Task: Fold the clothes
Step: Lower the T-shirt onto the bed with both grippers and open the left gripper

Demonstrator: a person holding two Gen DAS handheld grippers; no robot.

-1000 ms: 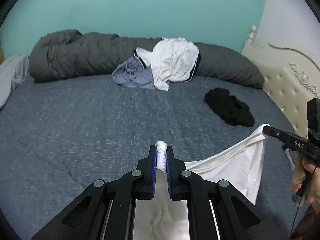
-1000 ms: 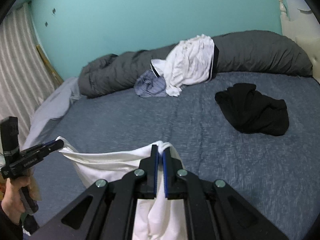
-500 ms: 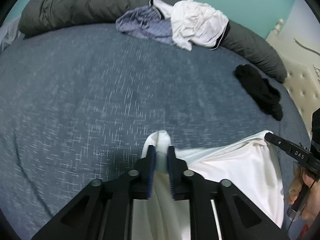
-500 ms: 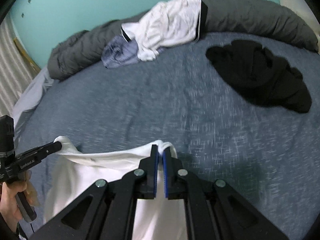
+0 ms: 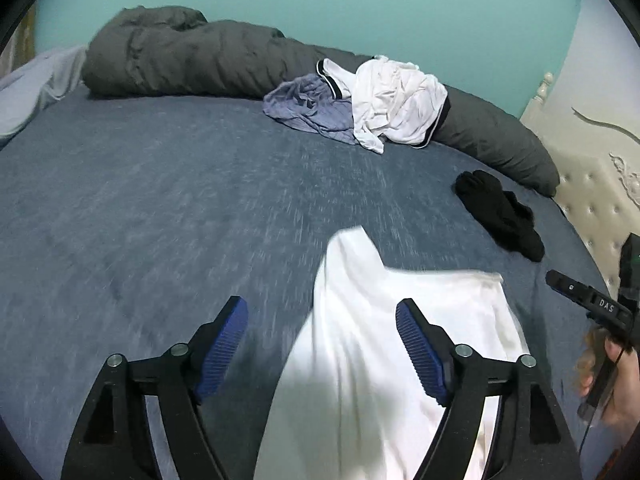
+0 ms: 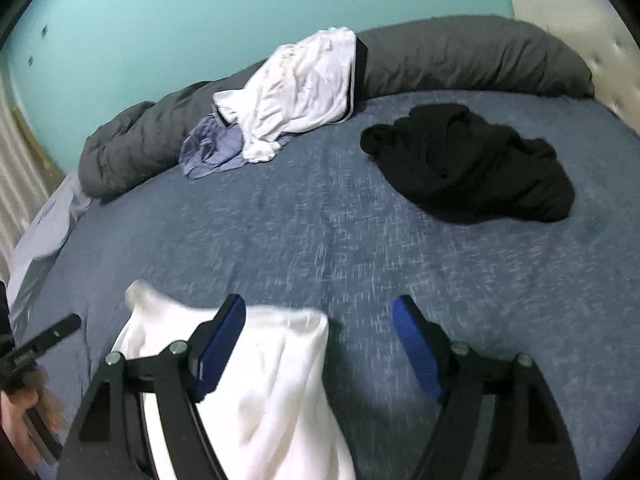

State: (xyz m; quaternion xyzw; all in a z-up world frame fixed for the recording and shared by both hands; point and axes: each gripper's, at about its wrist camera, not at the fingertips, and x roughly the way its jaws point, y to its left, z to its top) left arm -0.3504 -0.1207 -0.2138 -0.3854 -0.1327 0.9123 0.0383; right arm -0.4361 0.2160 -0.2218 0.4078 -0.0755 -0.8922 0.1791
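Note:
A white garment [image 5: 376,344] lies on the blue bed [image 5: 180,200] right in front of both grippers, its top edge loose and blurred. My left gripper [image 5: 322,336] has its jaws opening; the cloth lies between them, and neither blue pad presses on it. In the right wrist view the same white garment [image 6: 272,380] spreads from the left finger toward the middle. My right gripper [image 6: 320,340] is also opening, its pads free of the cloth. The right gripper [image 5: 588,300] shows at the left view's right edge, held by a hand.
A black garment [image 6: 472,168] lies crumpled at the right of the bed. A white top with dark trim [image 6: 300,88] and a lilac garment [image 6: 212,152] rest against a rolled grey duvet [image 5: 192,60] at the back. A cream padded headboard [image 5: 592,184] stands right.
Both grippers have gone from shut on the white garment's top corners to wide apart. The garment has dropped out of them onto the bed. Both hands have come down.

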